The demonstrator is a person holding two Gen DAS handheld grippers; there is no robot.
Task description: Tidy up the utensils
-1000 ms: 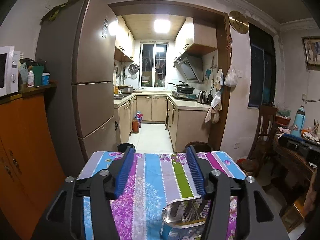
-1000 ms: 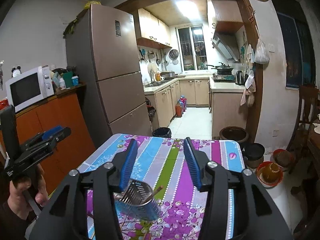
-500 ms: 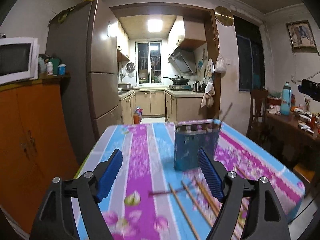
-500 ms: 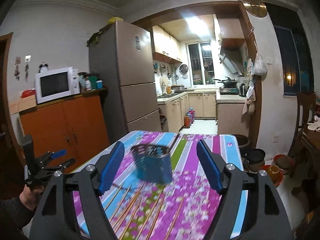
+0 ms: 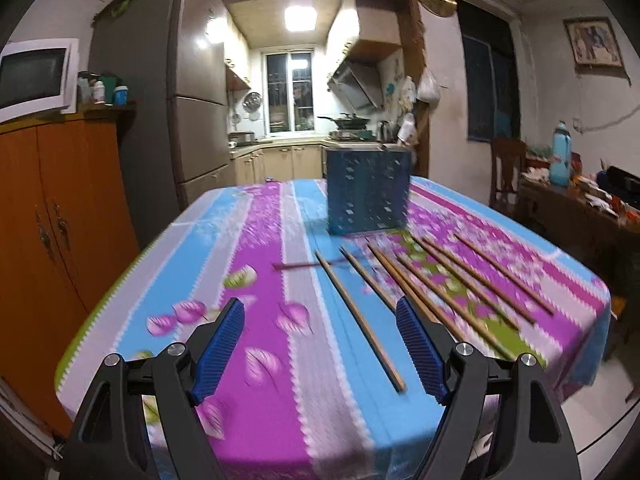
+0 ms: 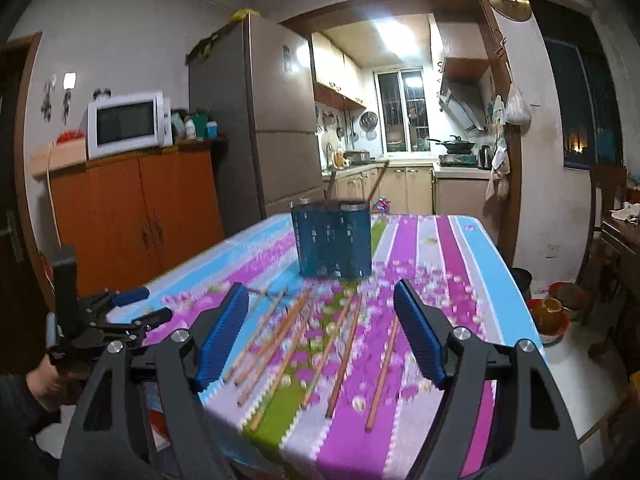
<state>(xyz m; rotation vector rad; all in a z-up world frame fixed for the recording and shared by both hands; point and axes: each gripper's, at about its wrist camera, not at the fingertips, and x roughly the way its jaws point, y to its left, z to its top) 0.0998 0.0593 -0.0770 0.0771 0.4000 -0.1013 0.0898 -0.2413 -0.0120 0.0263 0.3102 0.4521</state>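
the left hand-held gripper (image 5: 320, 344) has just been opening and stands wide over the near edge of the striped surface (image 5: 256, 248), nothing between its jaws. the right hand-held gripper (image 6: 318, 330) is also wide and holds nothing. the chopsticks (image 5: 404, 280) lie loose on the surface, near the blue holder (image 5: 368, 192) at the far side.

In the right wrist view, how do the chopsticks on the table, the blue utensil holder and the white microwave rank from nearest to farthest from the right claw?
1. The chopsticks: loose on the striped tablecloth, just ahead of the open right claw.
2. The blue utensil holder: upright, mid-table, beyond the chopsticks.
3. The white microwave: far left, on the orange cabinet, off the table.
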